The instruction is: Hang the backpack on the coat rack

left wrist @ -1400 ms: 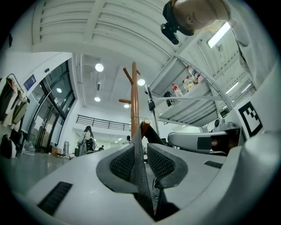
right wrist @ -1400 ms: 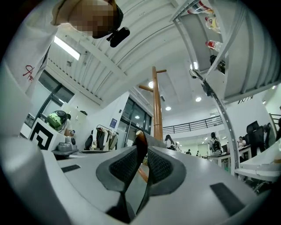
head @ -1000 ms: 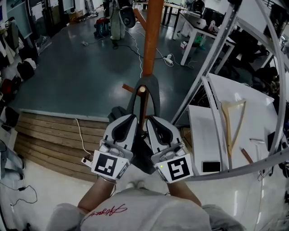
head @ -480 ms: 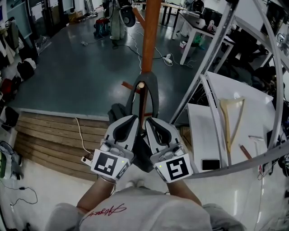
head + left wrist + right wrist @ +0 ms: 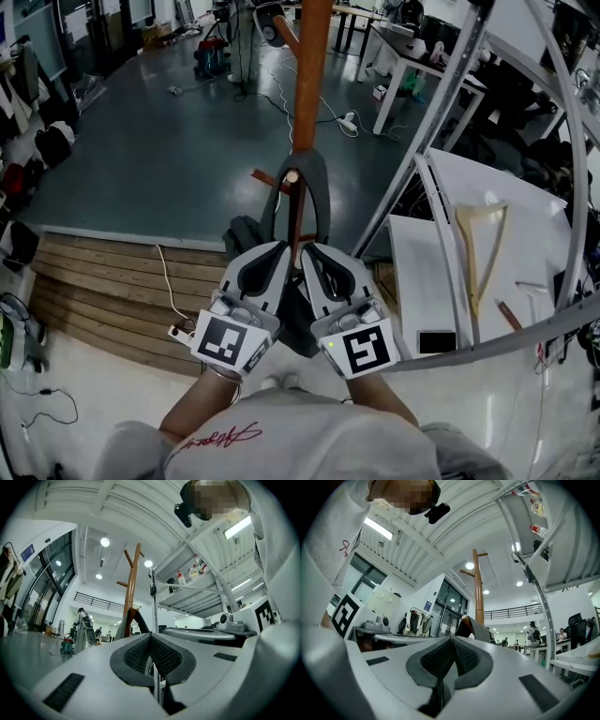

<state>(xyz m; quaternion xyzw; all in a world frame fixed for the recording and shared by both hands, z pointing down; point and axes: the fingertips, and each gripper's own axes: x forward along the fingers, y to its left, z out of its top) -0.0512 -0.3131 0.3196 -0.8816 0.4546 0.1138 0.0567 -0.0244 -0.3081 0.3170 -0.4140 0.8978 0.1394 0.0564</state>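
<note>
Backpack strap [image 5: 319, 187] over rack peg [image 5: 292, 176] | I read left gripper [image 5: 279, 249] jaws together | right gripper [image 5: 315, 251] jaws together too

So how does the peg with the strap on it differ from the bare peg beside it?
The strapped peg has the backpack strap looped over it, while the bare peg carries nothing. The strapped peg points toward the person, with its pale end showing. The bare peg sticks out to the left in the head view. Both are brown wood and sit low on the same pole.
</note>
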